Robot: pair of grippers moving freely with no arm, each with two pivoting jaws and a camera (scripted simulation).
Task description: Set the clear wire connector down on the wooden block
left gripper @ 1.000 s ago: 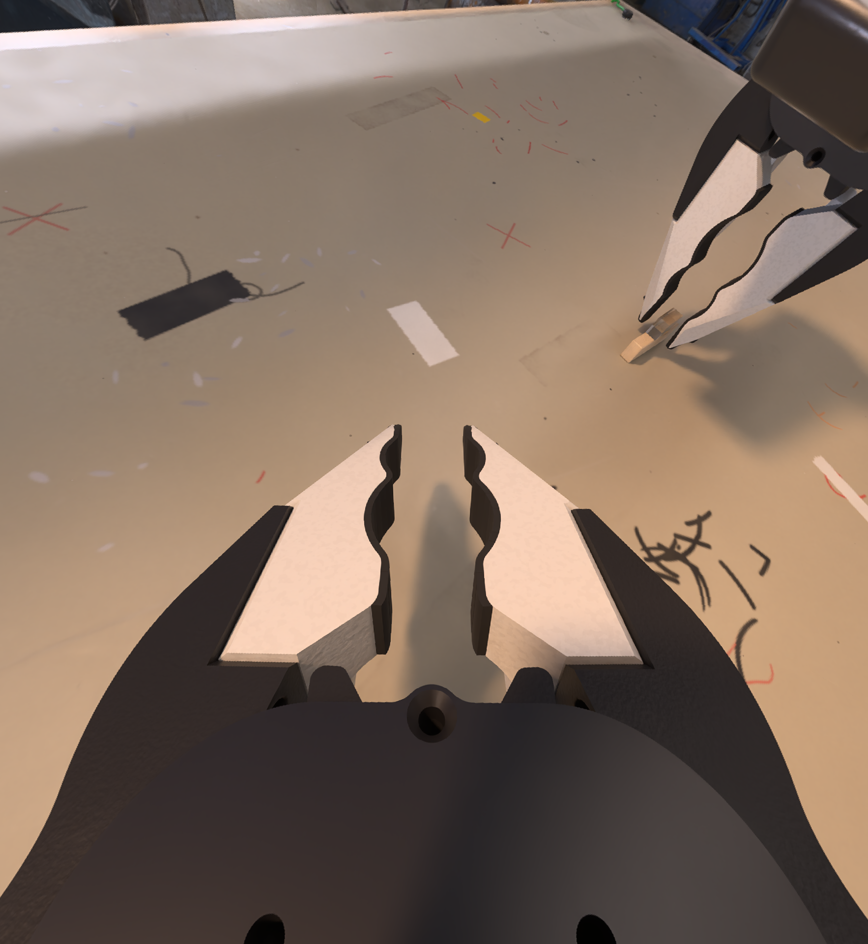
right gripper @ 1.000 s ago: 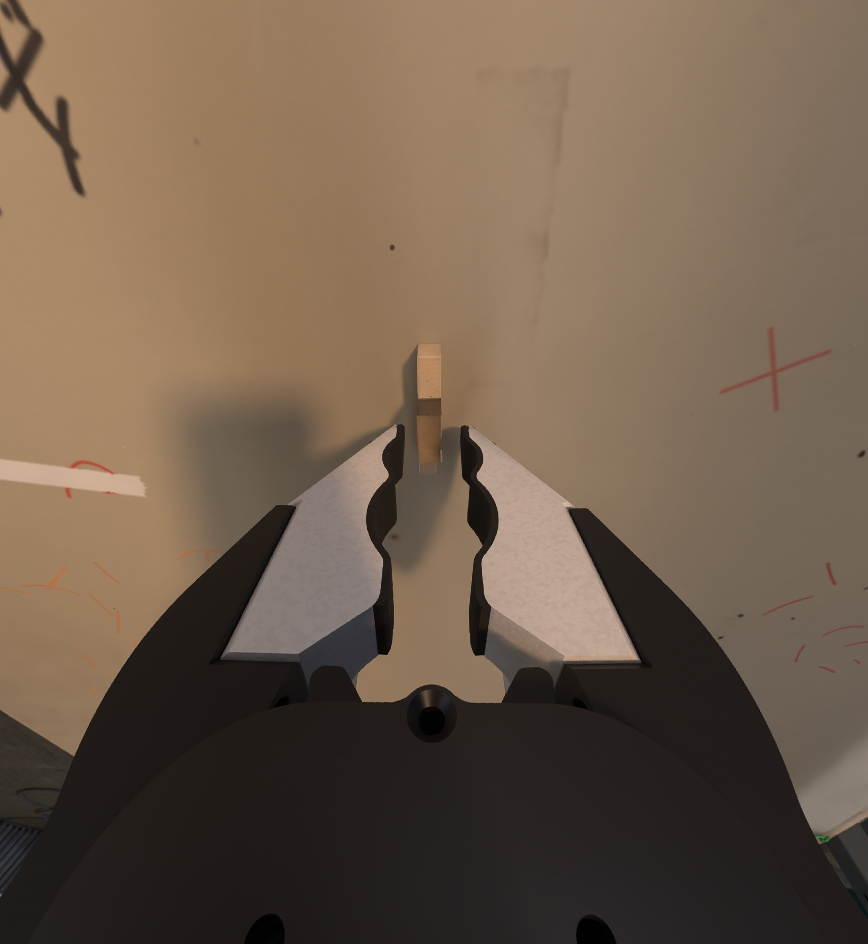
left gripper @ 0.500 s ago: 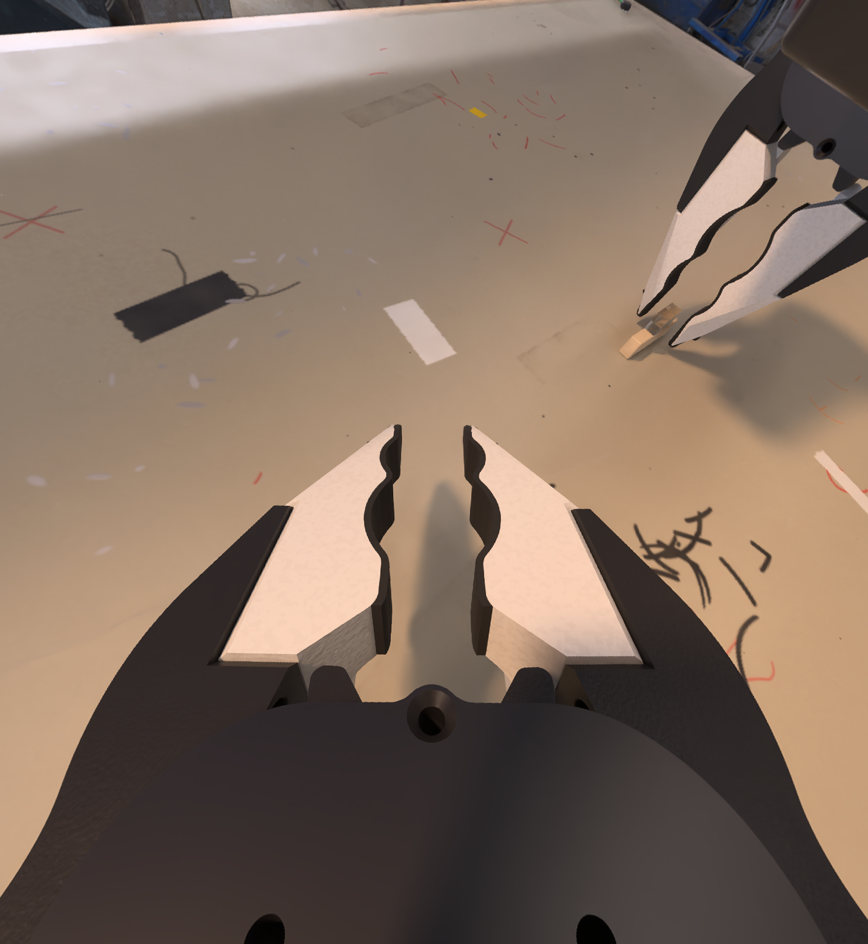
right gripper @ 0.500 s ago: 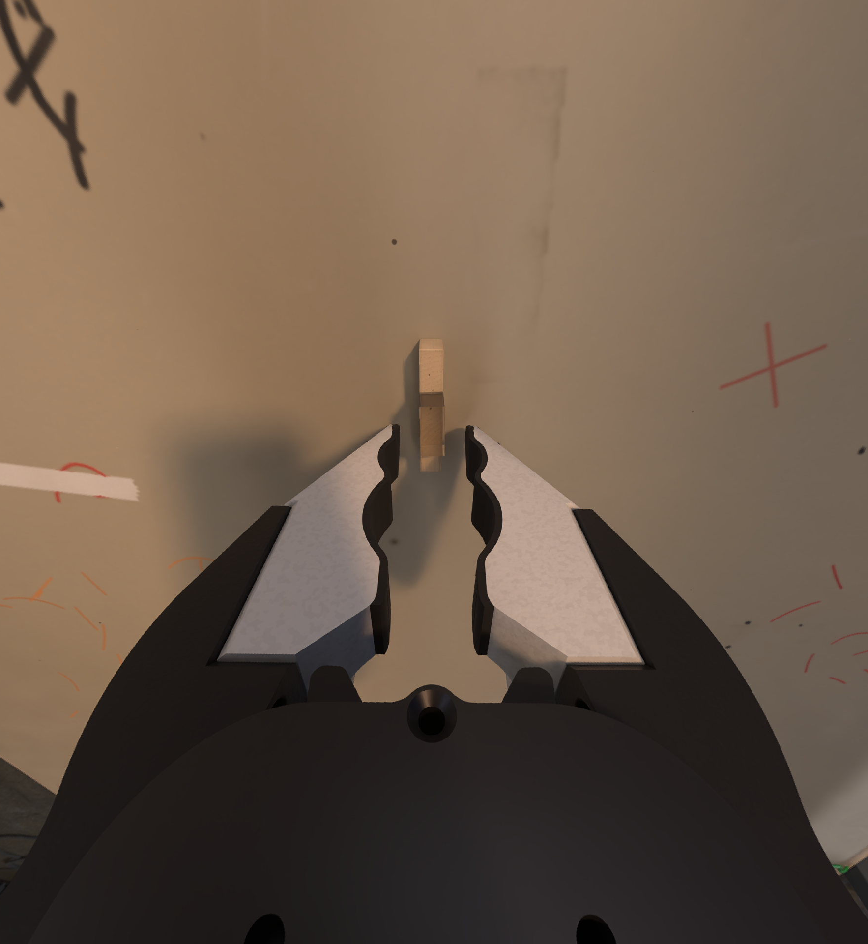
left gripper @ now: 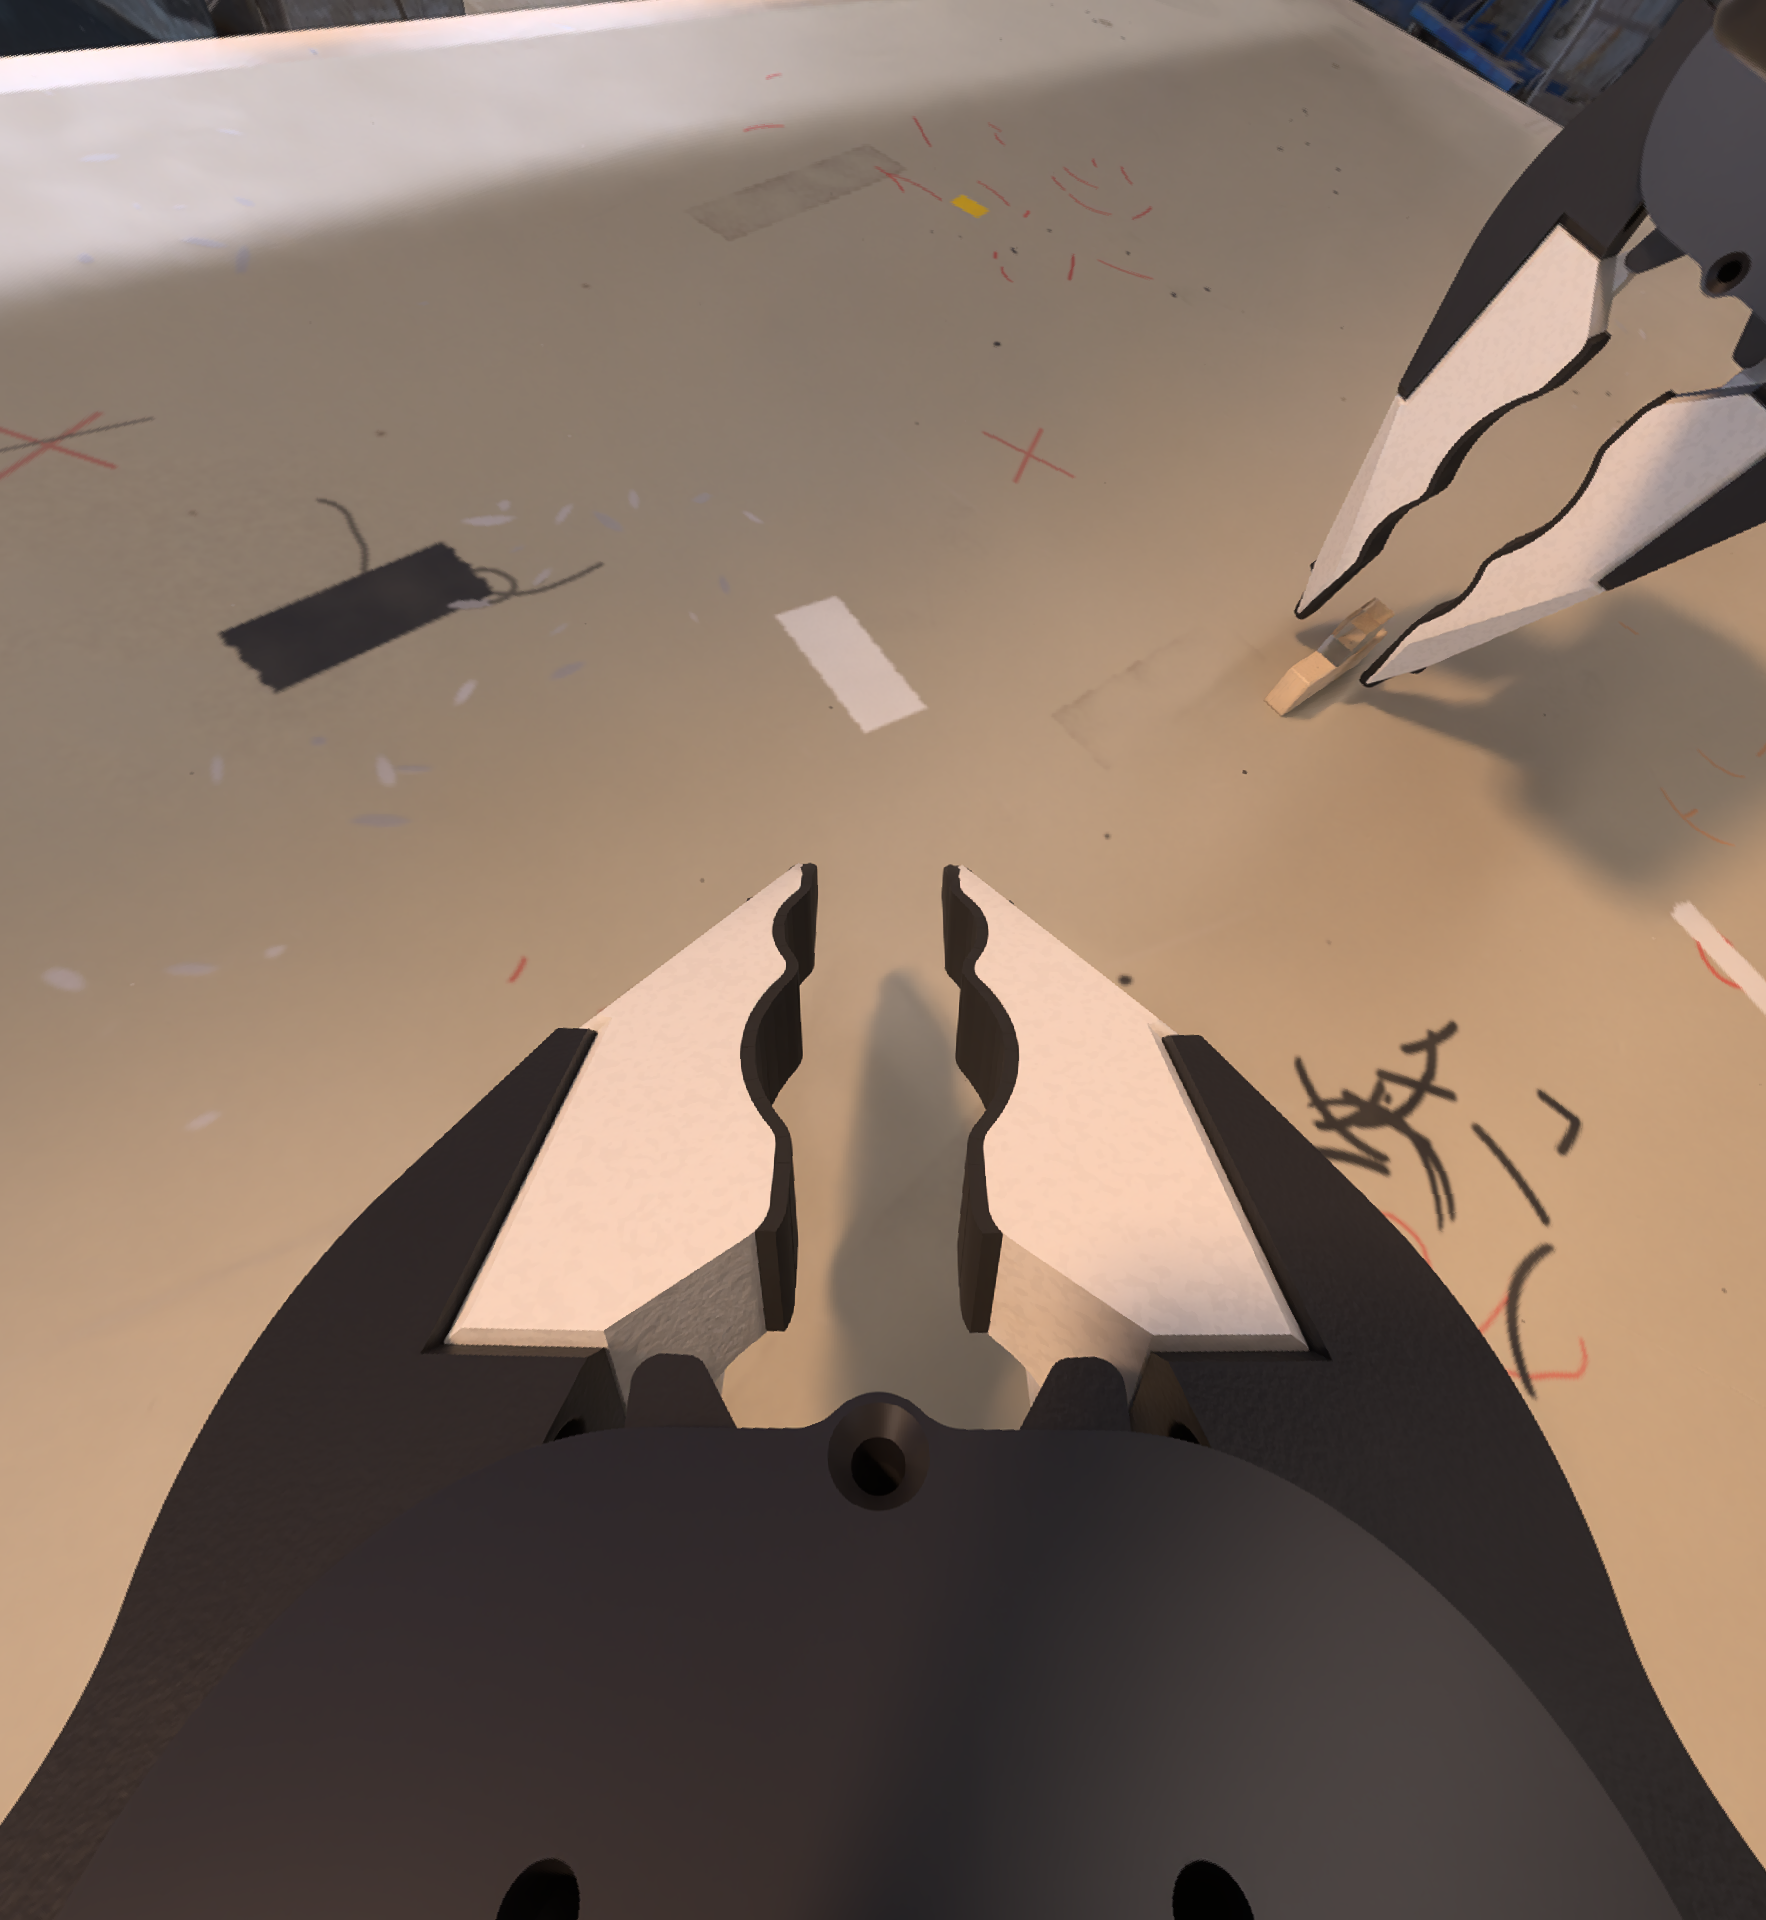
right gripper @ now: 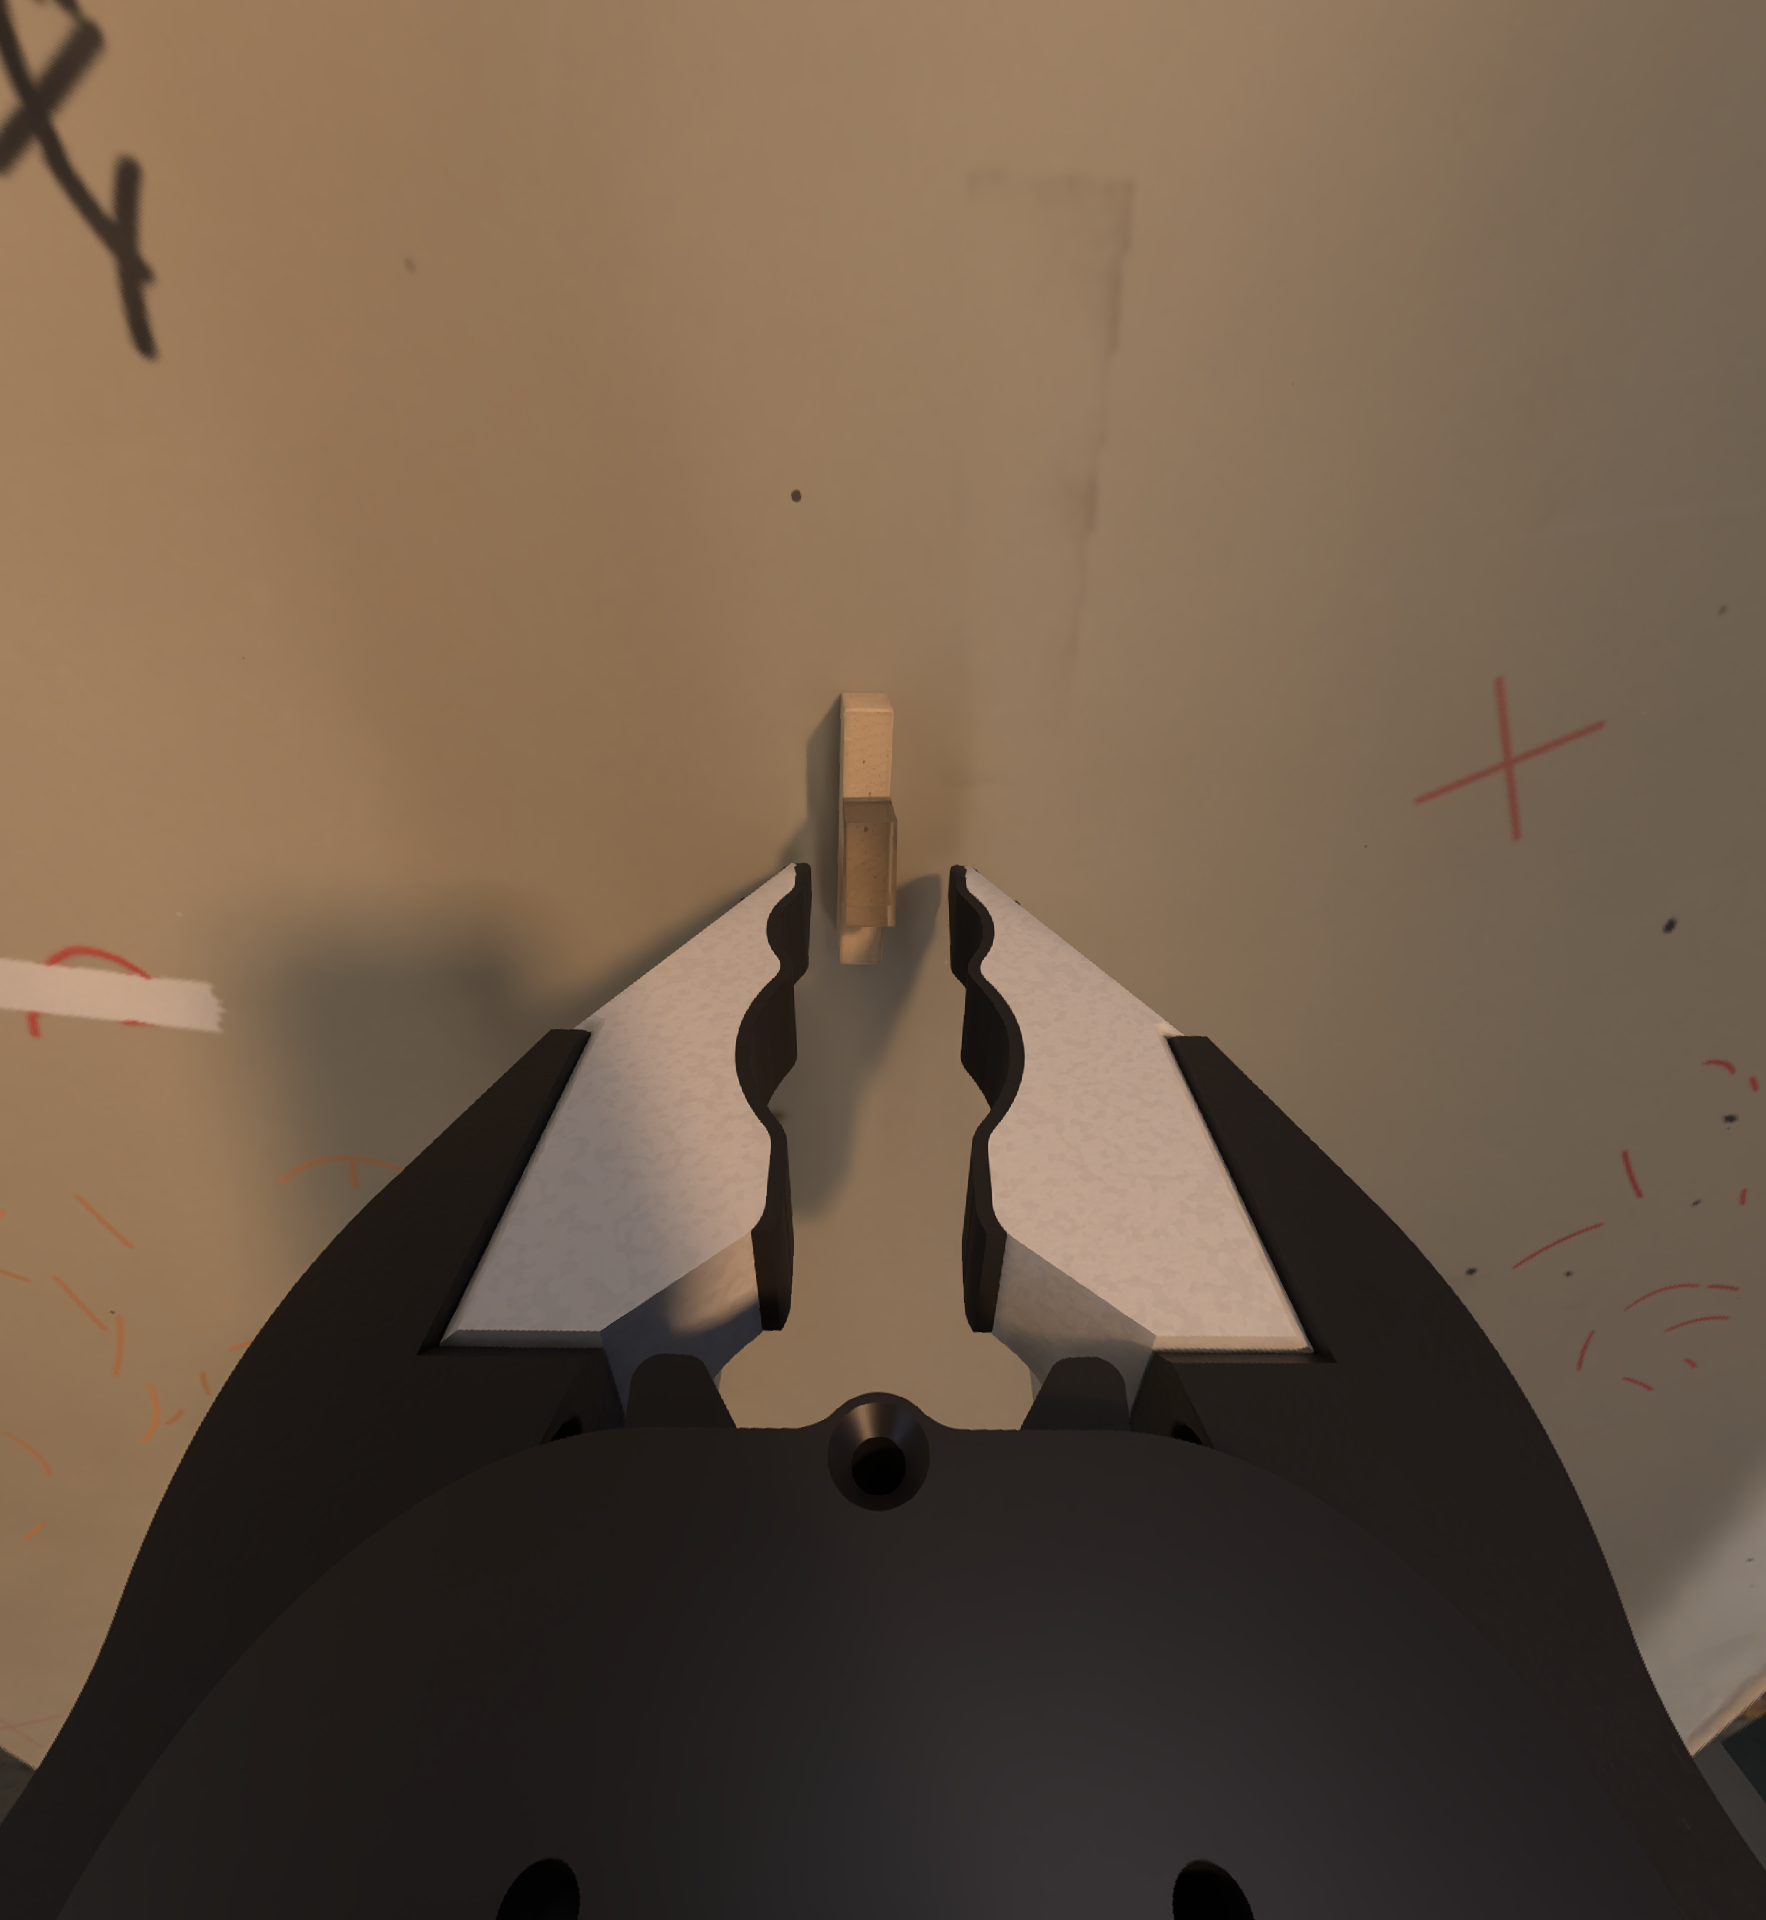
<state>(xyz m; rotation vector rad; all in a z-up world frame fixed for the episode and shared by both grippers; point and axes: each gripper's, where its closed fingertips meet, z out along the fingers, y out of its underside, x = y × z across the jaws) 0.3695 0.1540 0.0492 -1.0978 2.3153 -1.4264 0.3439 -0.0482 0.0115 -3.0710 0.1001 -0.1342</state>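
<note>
A small wooden block lies flat on the tan table. The clear wire connector rests on the block's near end. My right gripper is open, with one fingertip on each side of the connector and not touching it. The left wrist view shows the right gripper tilted down just above the connector and the block. My left gripper is open and empty, low over bare table, well to the left of and nearer than the block.
On the table are a black tape patch, a white tape strip, black scribbles and a thin white strip. The table's far edge runs along the top. Another white tape strip lies left of the right gripper.
The right gripper's jaws have spread slightly and it has drawn back and up a little from the block. The connector stays on the block. The left gripper has barely moved.
</note>
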